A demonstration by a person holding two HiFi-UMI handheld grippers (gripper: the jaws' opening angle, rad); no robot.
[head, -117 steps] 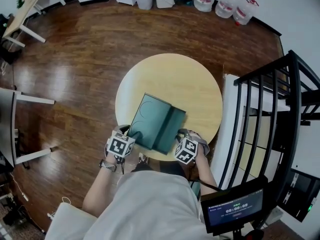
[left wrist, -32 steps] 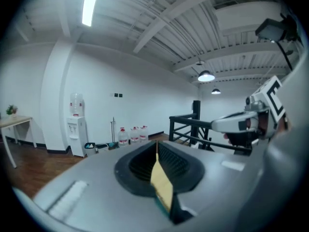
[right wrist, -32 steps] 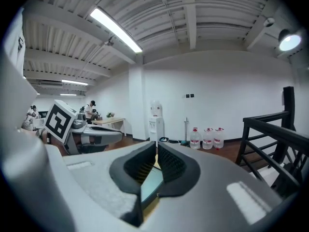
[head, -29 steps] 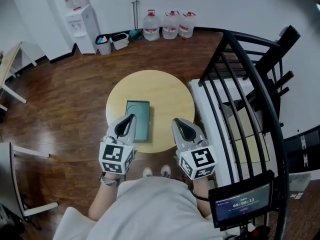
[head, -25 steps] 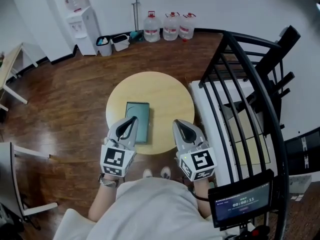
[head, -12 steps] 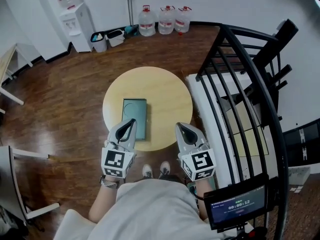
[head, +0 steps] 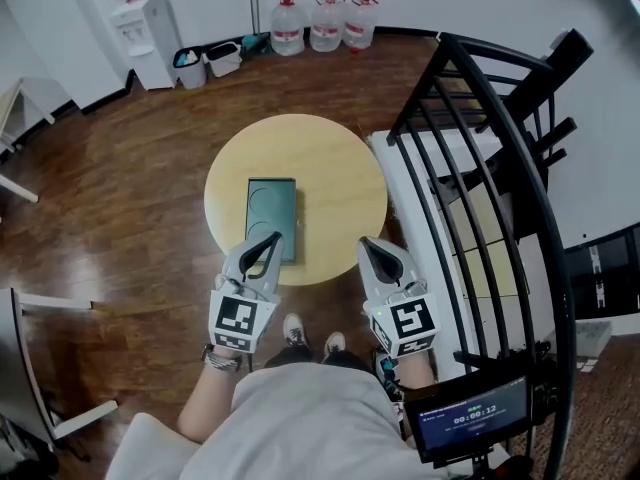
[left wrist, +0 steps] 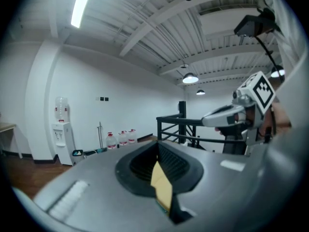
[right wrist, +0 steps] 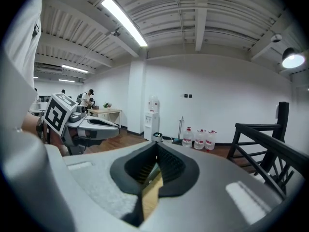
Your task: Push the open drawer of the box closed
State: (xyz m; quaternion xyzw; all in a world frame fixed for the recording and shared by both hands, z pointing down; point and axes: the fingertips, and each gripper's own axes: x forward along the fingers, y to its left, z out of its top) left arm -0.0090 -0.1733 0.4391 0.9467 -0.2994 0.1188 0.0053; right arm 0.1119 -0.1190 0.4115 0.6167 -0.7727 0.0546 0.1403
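1. Dark brown wooden floor fills most of the head view. It runs to a white wall where water bottles and a water dispenser stand.
2. A black metal railing rises on the person's right, close beside the table but not touching it as far as can be seen.
3. The round table has a pale wood top that is bare apart from the box.
4. The dark green box lies flat on the left half of the table, its long side pointing away from the person. Its outline is one compact rectangle with no tray sticking out, so the drawer appears to be pushed in and the task looks essentially done.
5. The left gripper has its jaws pressed together with nothing between them. Its tip overlaps the near end of the box in the head view, but its own view looks level across the room, so it seems to be held above the box; whether it touches cannot be told.
6. The right gripper is likewise closed and empty, over the table's near edge and well apart from the box.
7. The next move probably calls for no further push. At most it needs a check that the drawer front sits flush, then lifting both grippers clear without nudging the box.
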